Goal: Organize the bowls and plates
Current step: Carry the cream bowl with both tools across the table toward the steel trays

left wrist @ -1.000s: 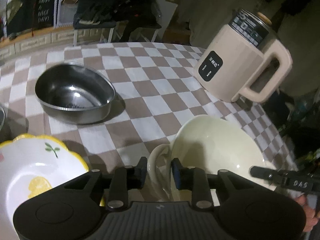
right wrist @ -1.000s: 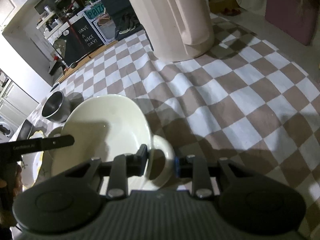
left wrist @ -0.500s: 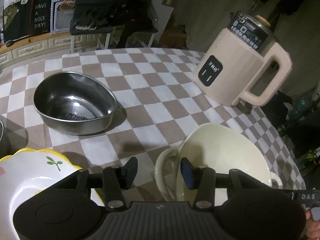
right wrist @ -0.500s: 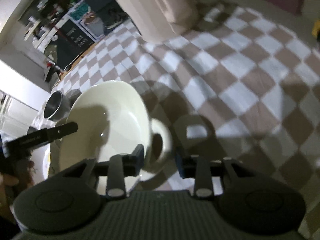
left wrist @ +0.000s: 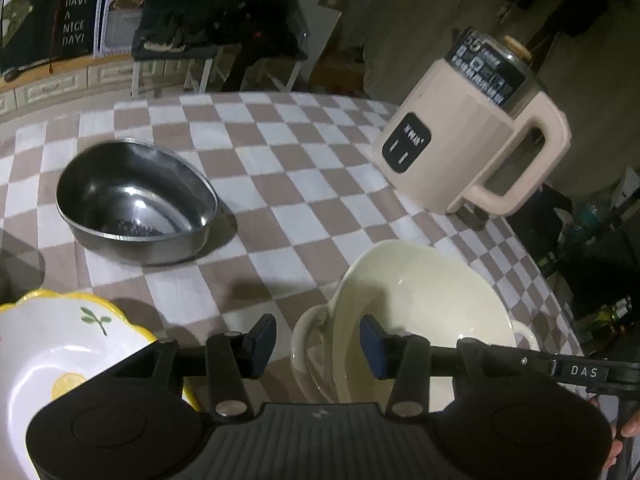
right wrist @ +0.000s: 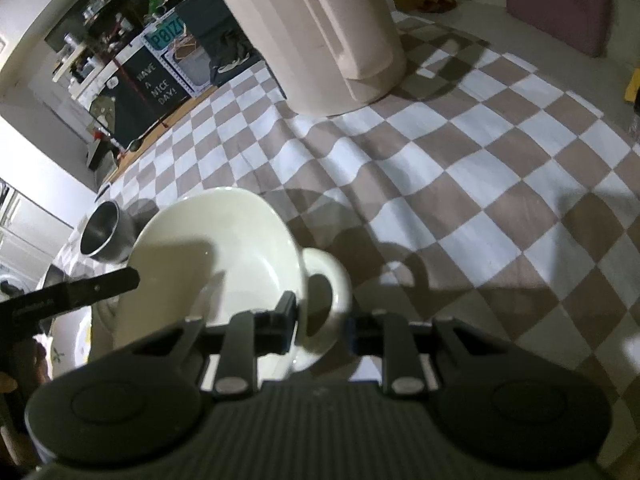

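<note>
A cream two-handled bowl (left wrist: 416, 304) rests on the checkered tablecloth (left wrist: 280, 168). My left gripper (left wrist: 318, 340) is open, its jaws spread on either side of the bowl's left handle (left wrist: 308, 344) without touching it. In the right wrist view the same bowl (right wrist: 216, 256) shows, and my right gripper (right wrist: 322, 328) is open around its right handle (right wrist: 324, 300). A steel bowl (left wrist: 136, 200) stands at the back left. A white plate with yellow rim and lemon print (left wrist: 52, 352) lies at the near left.
A beige electric kettle (left wrist: 468, 148) stands at the back right, also close behind in the right wrist view (right wrist: 320, 32). The table edge drops off at the right. A small steel pot (right wrist: 104, 236) stands beyond the cream bowl.
Both grippers have opened and let go of the cream bowl's handles. The bowl now sits on the cloth, and the left gripper has drawn back a little.
</note>
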